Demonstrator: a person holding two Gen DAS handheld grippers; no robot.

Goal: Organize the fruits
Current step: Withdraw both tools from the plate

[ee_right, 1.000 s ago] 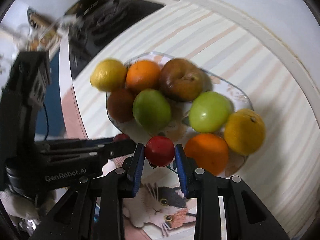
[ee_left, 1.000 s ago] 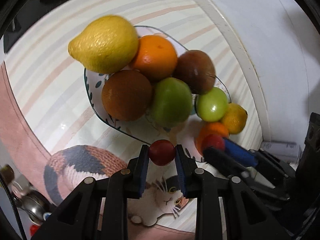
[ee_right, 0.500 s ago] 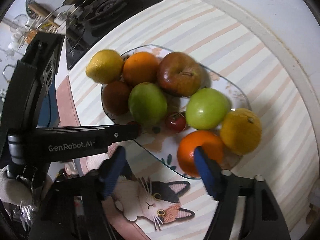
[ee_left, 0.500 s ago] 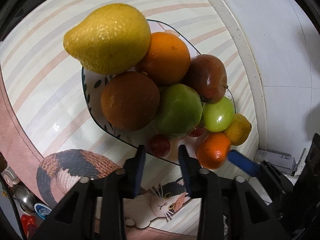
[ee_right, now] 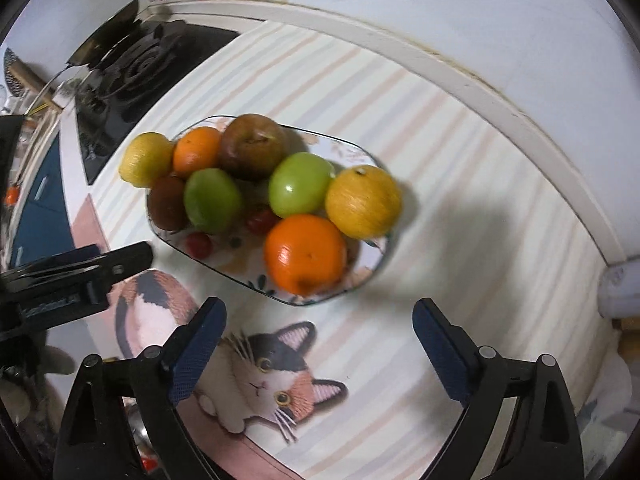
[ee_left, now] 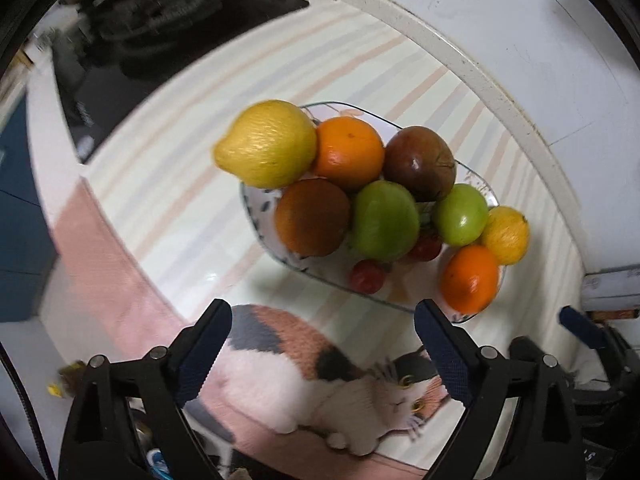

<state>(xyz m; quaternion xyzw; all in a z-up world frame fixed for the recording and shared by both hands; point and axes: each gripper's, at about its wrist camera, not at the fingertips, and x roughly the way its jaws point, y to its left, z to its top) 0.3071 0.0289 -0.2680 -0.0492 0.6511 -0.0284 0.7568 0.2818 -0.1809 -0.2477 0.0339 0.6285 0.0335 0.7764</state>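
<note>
A patterned plate (ee_left: 260, 224) (ee_right: 372, 268) holds several fruits: a lemon (ee_left: 266, 144) (ee_right: 146, 159), oranges (ee_left: 470, 280) (ee_right: 306, 254), green apples (ee_left: 384, 222) (ee_right: 300, 190), a dark apple (ee_right: 252, 146) and two small red tomatoes (ee_left: 367, 277) (ee_right: 199, 245), the second tomato (ee_right: 261, 221) lying between the apples. My left gripper (ee_left: 322, 354) is open and empty, above the mat in front of the plate. My right gripper (ee_right: 316, 354) is open and empty, also in front of the plate.
The plate stands on a striped mat with a cat picture (ee_right: 264, 380). A black gas stove (ee_right: 132, 68) is at the back left. A white wall edge (ee_right: 480, 92) runs behind the mat. The left gripper's body (ee_right: 72, 280) shows at left in the right wrist view.
Both grippers let go of their red tomatoes onto the plate, opened wide and drew back from the plate.
</note>
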